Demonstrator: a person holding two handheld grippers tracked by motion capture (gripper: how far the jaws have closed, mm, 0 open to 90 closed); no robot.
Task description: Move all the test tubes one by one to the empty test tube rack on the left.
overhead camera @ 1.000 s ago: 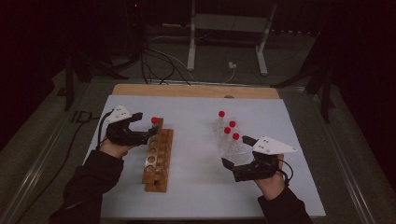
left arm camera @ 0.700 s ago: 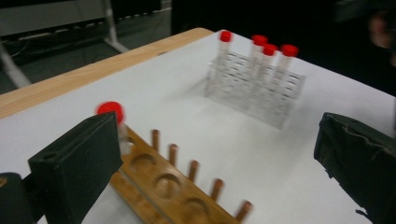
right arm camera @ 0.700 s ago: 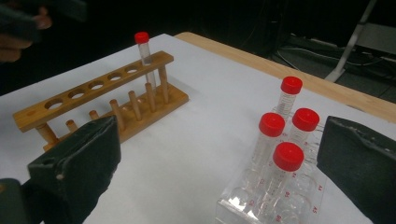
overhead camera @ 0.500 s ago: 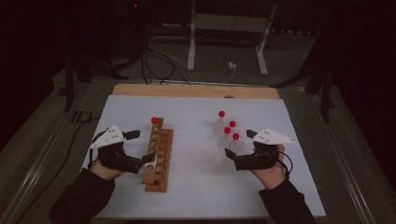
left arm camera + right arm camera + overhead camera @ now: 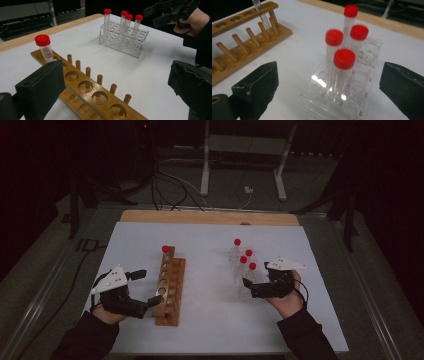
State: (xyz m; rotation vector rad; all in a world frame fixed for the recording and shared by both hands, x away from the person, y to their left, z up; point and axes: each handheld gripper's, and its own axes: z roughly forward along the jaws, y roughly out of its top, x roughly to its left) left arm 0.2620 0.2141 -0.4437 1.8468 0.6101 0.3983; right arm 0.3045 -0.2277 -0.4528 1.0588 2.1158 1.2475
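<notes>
Pulling the left gripper [image 5: 146, 287] back along the wooden rack [image 5: 170, 290], away from its far end and down beside its near end, on the rack's left side; opened wide, holding nothing. Leaves one red-capped tube [image 5: 46, 50] standing alone in the wooden rack's farthest hole. Reads as a placement finished and let go, so probably one tube carried over and more to follow. Meanwhile brings the right gripper [image 5: 256, 275] closer to the clear rack [image 5: 125, 40], well to the right of the wooden rack; also spread wide and empty, facing the four waiting tubes [image 5: 344, 65] clustered there, none of them touched. Keeps the placed tube upright: long axis vertical, cap up, bottom down through the hole. Same for the four waiting: vertical, caps up. Suggests the nearest of them as the likely next pick
</notes>
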